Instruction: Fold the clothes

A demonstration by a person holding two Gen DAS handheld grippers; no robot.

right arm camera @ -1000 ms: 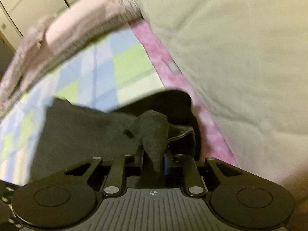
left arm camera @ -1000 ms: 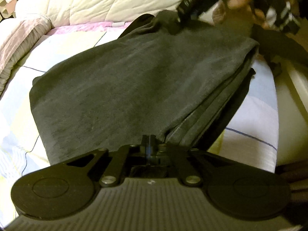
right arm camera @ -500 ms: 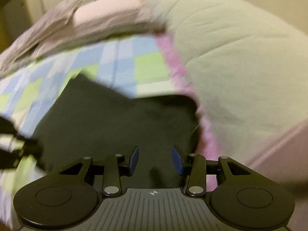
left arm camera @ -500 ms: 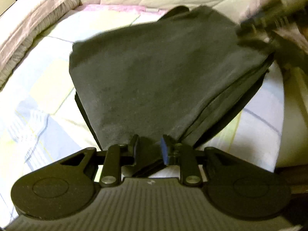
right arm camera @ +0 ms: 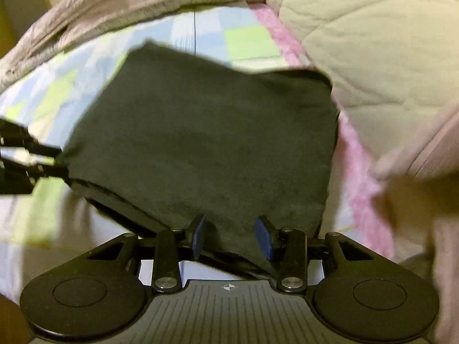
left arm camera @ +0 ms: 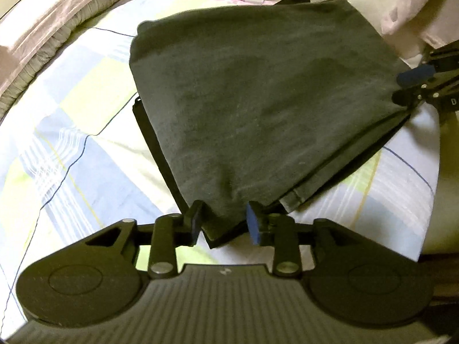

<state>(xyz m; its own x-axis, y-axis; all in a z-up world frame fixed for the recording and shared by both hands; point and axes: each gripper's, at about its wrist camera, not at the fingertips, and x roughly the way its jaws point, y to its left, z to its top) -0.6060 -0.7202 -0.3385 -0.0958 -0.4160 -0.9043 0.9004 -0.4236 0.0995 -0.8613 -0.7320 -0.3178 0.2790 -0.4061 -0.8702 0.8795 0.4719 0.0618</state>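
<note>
My left claw [left arm camera: 223, 223] has just been opening: jaws apart, the near corner of the folded dark grey cotton garment [left arm camera: 258, 100] lies loose between the blue pads [left arm camera: 252, 223], not pinched. My right claw [right arm camera: 232, 238] also stands parted, having spread within the last second; the garment's edge sits between its pads, none pressing. So both have let go, I judge, and the fold is laid.

Key relation: the garment lies straight ahead of both claws, flat on the bed, each claw at one corner of the same near edge. In the left view the right claw shows at the garment's far right corner; in the right view the left claw sits at the left corner. The long axis looks to run between the two claws, though fisheye bend makes that unsure. Neither hand is nearer; a next fold would need both corners retaken.

Surface: checked bedsheet in pale blue, green and white [left arm camera: 71, 143], soft, will give under pressure. Cream quilted duvet [right arm camera: 373, 57] bunched along the far edge, pink trim [right arm camera: 358, 157] beside it, touching the garment's far side. Pinkish grey rolled blanket [left arm camera: 57, 34] along the left edge. Right view blurred.
</note>
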